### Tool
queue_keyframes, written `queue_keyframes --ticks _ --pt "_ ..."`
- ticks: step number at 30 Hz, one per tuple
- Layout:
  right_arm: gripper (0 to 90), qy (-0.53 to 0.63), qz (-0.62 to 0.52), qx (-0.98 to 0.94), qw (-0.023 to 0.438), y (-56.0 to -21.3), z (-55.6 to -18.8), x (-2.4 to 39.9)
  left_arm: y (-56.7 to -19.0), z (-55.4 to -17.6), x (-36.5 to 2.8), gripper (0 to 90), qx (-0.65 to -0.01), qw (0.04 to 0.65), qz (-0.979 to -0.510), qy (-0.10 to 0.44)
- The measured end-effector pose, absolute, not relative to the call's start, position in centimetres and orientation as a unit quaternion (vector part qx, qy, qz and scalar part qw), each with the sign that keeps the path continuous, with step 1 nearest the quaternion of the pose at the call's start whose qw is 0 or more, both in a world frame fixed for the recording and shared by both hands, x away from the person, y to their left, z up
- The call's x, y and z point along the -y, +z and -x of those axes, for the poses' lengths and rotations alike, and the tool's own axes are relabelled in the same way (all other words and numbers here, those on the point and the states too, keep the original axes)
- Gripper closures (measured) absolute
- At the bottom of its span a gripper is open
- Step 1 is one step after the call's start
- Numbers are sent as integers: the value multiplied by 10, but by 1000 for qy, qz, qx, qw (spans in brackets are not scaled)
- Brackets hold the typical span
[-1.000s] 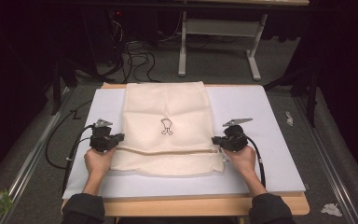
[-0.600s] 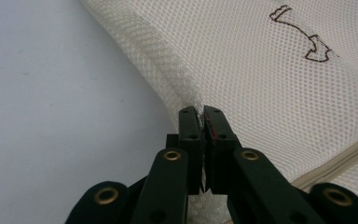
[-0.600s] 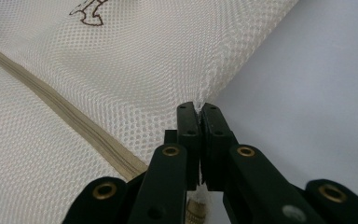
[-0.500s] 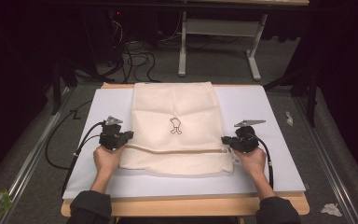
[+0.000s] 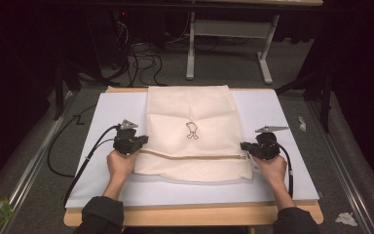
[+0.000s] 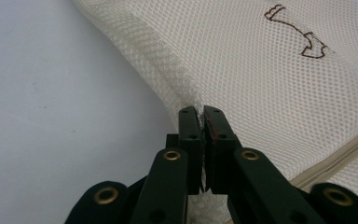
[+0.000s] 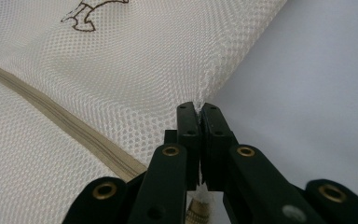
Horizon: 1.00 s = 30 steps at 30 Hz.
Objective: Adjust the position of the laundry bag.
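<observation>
Left gripper [image 5: 137, 145] pinching the left edge of the cream mesh zippered laundry bag [image 5: 192, 129], jaws pressed tight on the netting. Bag spread flat between both grippers across the white table mat [image 5: 287, 117], beige zipper [image 5: 190, 154] running just nearside of the jaws. Right gripper [image 5: 247, 146] clamped on the opposite edge. Risk: uneven pulling, thin mesh slipping free or tearing at either pinch, fold going crooked.

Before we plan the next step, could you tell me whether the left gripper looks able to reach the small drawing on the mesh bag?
Probably not as things stand: the left gripper is shut on the mesh bag edge, though nothing blocks the drawing.
</observation>
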State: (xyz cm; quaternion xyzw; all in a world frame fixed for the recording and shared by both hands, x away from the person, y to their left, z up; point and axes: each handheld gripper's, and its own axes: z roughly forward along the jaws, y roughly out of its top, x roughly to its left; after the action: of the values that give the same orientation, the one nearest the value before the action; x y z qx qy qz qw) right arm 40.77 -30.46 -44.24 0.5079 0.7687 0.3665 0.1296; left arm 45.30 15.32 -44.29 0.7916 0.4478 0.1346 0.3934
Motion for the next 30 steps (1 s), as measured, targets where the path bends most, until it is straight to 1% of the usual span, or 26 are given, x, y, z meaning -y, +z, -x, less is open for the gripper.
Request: queue_keyframes --ticks 6,16,24,30 --pt "892 362 -515 -765 133 -442 -407 310 -446 -453 -148 871 -445 394 -793 134" --pt "891 353 -513 -771 131 -447 -407 308 -450 -455 -149 864 -445 385 -796 140" --pt "882 352 -517 -770 126 -451 -406 309 -456 -455 -151 845 -452 381 -796 133" --pt "873 353 -518 -769 128 -454 -406 309 -458 -454 -151 834 -452 381 -795 138"
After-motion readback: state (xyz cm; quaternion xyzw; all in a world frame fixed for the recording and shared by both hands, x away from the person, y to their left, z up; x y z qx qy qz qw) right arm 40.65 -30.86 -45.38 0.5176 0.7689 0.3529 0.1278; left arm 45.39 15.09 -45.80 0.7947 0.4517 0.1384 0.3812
